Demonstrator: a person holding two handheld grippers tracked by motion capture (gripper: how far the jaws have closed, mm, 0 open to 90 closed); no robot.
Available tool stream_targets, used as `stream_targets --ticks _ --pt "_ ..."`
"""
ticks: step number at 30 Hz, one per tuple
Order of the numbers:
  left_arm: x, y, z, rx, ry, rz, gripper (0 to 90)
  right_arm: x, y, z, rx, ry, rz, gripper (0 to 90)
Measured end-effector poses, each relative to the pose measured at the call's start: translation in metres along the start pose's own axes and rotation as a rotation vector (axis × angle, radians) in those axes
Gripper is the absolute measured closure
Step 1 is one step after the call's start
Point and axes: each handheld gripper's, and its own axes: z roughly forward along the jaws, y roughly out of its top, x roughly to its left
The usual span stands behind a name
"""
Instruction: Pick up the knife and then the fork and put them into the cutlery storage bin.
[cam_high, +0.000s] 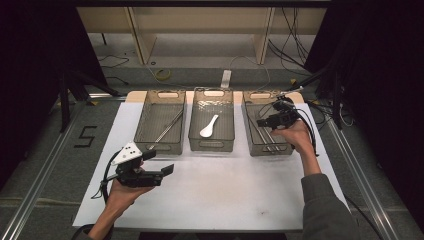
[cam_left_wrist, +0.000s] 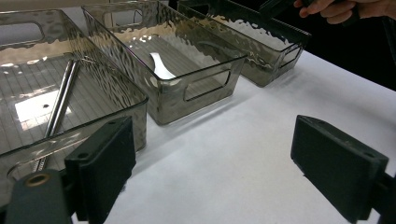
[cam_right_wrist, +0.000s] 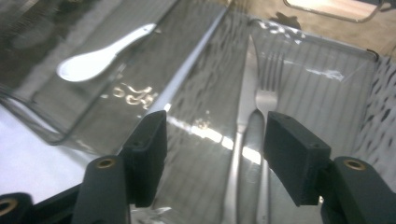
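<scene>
A: Sorting cutlery into three clear bins on the table. Left to right: left gripper sits low over the bare white sheet in front of the left bin, fingers spread wide, nothing between them. That bin holds chopsticks lying on the diagonal.

B: Middle bin?

A: One white spoon on its floor, untouched. Then the right bin, with the right gripper held above it. In the right gripper view a knife and a fork lie side by side on the bin floor, below and between the fingers.

B: Gripping either?

A: No. The fingers stand apart and clear of both pieces (the pads press on nothing). I read this as the release step: the piece is down in its bin and the hand is free.

B: Next move?

A: My judgement: lift the right gripper clear of the bin wall without clipping the rim, then go for the next item. No loose cutlery visible on the table, so sorting may be near done.
</scene>
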Motion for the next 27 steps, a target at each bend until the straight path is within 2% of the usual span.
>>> stream_targets --ticks 3,6,10,19,21,23,27 --pt "0.0 0.0 0.0 0.001 0.0 0.0 13.3 0.008 -0.003 -0.006 -0.031 0.015 -0.004 36.7" --pt "0.0 0.0 0.0 0.0 0.0 0.0 13.3 0.019 -0.008 -0.012 -0.077 0.013 -0.031 35.6" --pt "0.0 0.0 0.0 0.001 -0.001 0.001 13.3 0.032 -0.019 -0.02 -0.144 0.047 -0.032 34.2" --pt "0.0 0.0 0.0 0.002 -0.002 0.0 13.3 0.052 -0.036 -0.03 -0.211 0.096 -0.051 28.2" --pt "0.0 0.0 0.0 0.004 -0.003 0.0 13.3 0.055 -0.039 -0.032 -0.217 0.091 -0.06 27.4" --pt "0.001 0.0 0.0 0.004 -0.004 -0.001 13.3 0.058 -0.043 -0.033 -0.228 0.107 -0.052 27.0" --pt "0.0 0.0 0.0 0.007 -0.006 0.003 13.3 0.065 -0.05 -0.036 -0.268 0.114 -0.068 27.0"
